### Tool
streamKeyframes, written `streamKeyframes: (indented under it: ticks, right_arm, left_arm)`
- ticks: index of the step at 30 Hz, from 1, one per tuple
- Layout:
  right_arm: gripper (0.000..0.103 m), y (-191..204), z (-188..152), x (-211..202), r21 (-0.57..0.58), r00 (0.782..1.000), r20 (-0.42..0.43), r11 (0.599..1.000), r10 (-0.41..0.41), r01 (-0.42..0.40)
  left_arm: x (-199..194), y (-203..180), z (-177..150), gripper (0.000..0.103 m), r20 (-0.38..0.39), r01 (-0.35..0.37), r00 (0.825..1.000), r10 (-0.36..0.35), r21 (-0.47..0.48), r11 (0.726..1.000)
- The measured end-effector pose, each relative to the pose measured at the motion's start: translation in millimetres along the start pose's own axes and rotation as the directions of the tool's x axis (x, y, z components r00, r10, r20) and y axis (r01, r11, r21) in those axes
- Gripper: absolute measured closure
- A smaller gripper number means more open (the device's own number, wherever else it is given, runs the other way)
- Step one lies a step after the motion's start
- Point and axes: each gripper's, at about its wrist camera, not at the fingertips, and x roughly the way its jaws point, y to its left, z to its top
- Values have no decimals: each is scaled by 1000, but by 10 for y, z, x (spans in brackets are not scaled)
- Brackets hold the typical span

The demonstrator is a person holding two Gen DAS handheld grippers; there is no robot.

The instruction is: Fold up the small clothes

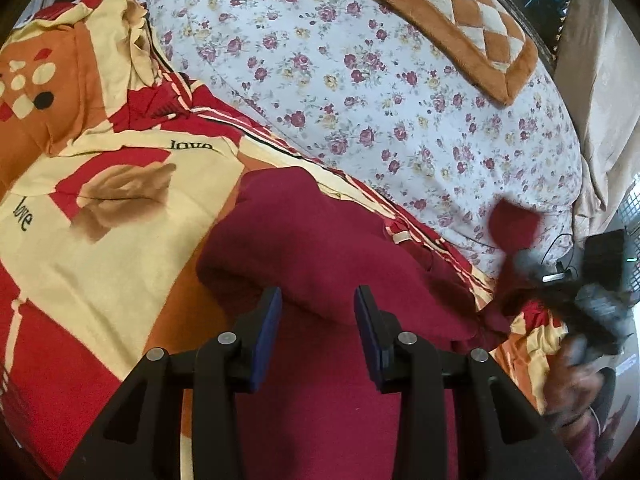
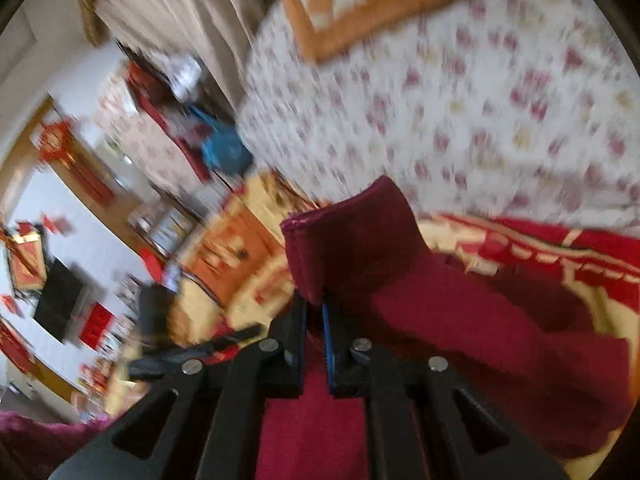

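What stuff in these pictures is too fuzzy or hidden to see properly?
- Right wrist view: the room behind the bed is smeared by motion blur; the wall decorations cannot be read.
- Left wrist view: the right gripper and the hand holding it are blurred at the right edge.
- Both views: the maroon garment runs under the grippers and off the bottom edge, so its type and full shape stay unknown.
- Left wrist view: the orange checkered cushion is cut off at the top.

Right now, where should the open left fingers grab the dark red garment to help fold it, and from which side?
Take the rounded folded edge of the dark red garment just ahead of the left gripper, coming straight forward and down from the near side. That edge bulges up off the red and cream quilt, so fingers can straddle it. The right gripper already pinches the opposite hemmed corner.
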Motion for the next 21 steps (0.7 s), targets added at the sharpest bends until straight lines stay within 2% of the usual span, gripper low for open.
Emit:
streamKeyframes:
  ticks: [1,3,5,6,7,10,12,14,16,19,20,21]
  right_arm:
    - [96,-52,-66,215,5,999,-30,1000,-30,30]
    - [89,-170,-169,556,45,993,-94,996,-71,76]
    - [68,-352,-308,877,122,973,-199,983,-114,140]
    - [64,-434,-380,961,168,965,-238,974,-110,152]
    - [64,-472,-428,957,191,966,-240,971,-99,147]
    - [56,-409,-482,648,194,980,-181,975,-76,112]
    - [50,-346,-478,284,185,992,-111,980,-58,77]
    - [37,-315,-467,-117,171,996,-37,981,-86,91]
    - [35,-360,-489,-496,168,989,20,975,-148,142]
    - [35,-510,-641,-1030,184,959,66,948,-275,259]
    - [35,-568,-642,-1151,199,951,76,939,-299,279]
    - [35,-645,-683,-1276,221,942,86,928,-326,301]
  left_arm:
    - [18,-14,3,76,-4,8,1000,-8,1,1000]
    - [51,-45,6,74,-11,17,1000,-17,7,1000]
    - [102,-106,2,70,-24,36,999,-35,20,999]
    - [124,-137,7,68,-30,44,999,-43,28,999]
    - [149,-170,12,68,-36,49,998,-48,37,998]
    - [249,-278,37,62,-48,63,997,-61,58,996]
    - [397,-379,58,60,-67,72,996,-67,71,995]
    - [591,-462,68,59,-99,75,993,-67,84,994]
    - [822,-527,70,59,-131,57,990,-45,88,995]
    - [1141,-586,55,59,-174,34,985,-18,86,996]
    - [1195,-586,47,63,-185,40,982,-25,75,996]
    - [1258,-603,41,77,-192,61,980,-49,58,996]
